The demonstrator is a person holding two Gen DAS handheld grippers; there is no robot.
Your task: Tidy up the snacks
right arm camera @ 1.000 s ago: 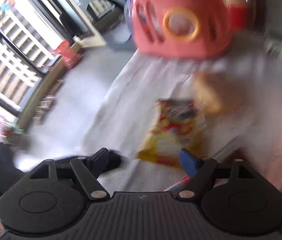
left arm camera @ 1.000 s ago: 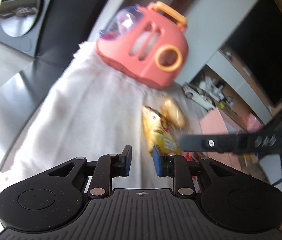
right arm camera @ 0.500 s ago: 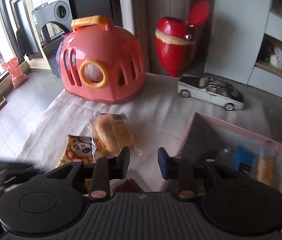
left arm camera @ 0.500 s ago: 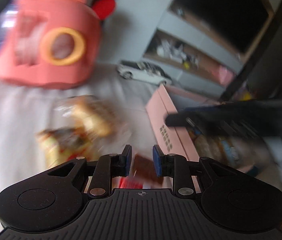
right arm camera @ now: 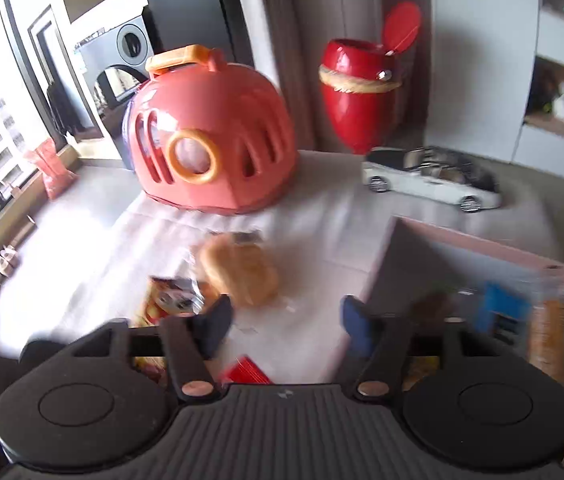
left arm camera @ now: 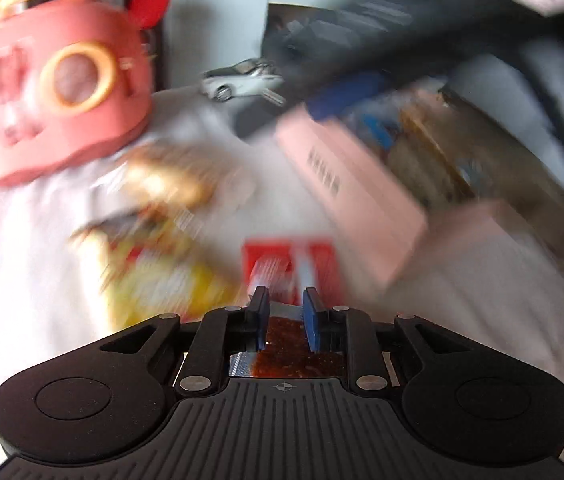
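Found the left gripper (left arm camera: pixel 285 306) low over the white cloth (right arm camera: pixel 322 208), tongs drawn down to a narrow slit. Saw a red snack packet (left arm camera: pixel 290 268) right under and ahead of those tongs, its dark reddish part showing through the slit. Could not tell through the blur whether the pads actually pinched it.

Noted the right gripper (right arm camera: pixel 285 316) with tongs standing wide, just opened further, only bare cloth between them and nothing gripped.

Spotted a wrapped bread bun (right arm camera: pixel 238 276) on the cloth ahead of the right gripper, touching a yellow snack bag (right arm camera: pixel 166 300) on its near left side. Caught a corner of the red packet again, peeking out just past the right gripper's body.

Made out a pink box (right arm camera: pixel 402 240) to the right of the loose snacks, open at the top, with several packets already inside, one blue, one orange.

Saw a coral pet carrier (right arm camera: pixel 210 140) at the far end of the cloth, a red lidded bin (right arm camera: pixel 358 100) behind it, and a white model car (right arm camera: pixel 430 180) beyond the box.
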